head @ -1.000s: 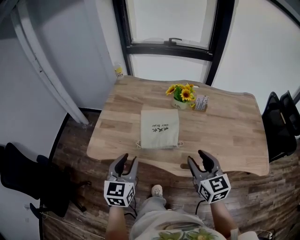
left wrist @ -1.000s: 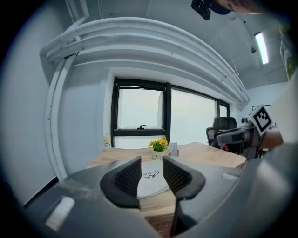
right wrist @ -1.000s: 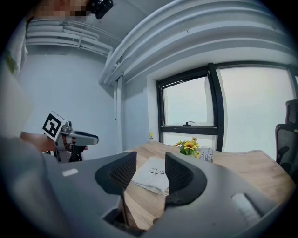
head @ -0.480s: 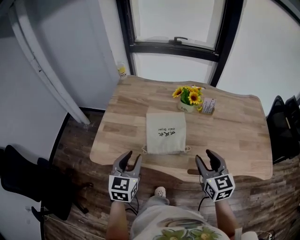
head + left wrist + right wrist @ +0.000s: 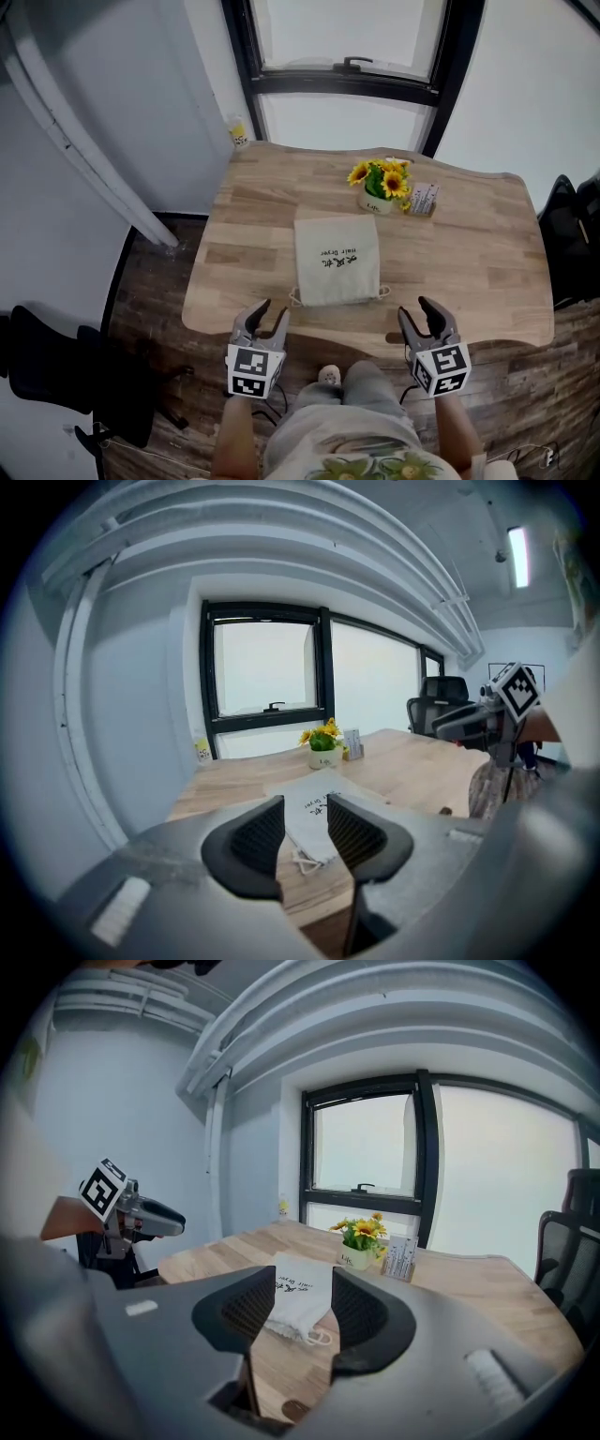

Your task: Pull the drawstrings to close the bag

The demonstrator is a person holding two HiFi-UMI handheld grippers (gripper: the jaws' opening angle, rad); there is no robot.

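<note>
A beige cloth drawstring bag [image 5: 337, 259] lies flat on the wooden table [image 5: 469, 281], its gathered mouth and cord loops [image 5: 294, 298] facing the near edge. In the left gripper view the bag [image 5: 323, 810] shows beyond the jaws, and in the right gripper view the bag [image 5: 300, 1303] does too. My left gripper [image 5: 268, 314] hovers short of the table's near edge, left of the bag's mouth, open and empty. On the other side my right gripper [image 5: 424, 311] is held at the same distance, open, nothing between its fingers.
A small pot of sunflowers [image 5: 380, 184] and a little card holder [image 5: 424, 199] stand behind the bag. A dark-framed window [image 5: 347, 80] is beyond the table. Black office chairs sit at far right [image 5: 577, 234] and lower left [image 5: 56, 370]. The person's knees [image 5: 352, 403] are below the table edge.
Both grippers have come forward and down toward the table's near edge, closing on the bag's two sides. Their jaws have stayed open. The bag has not moved on the table.
</note>
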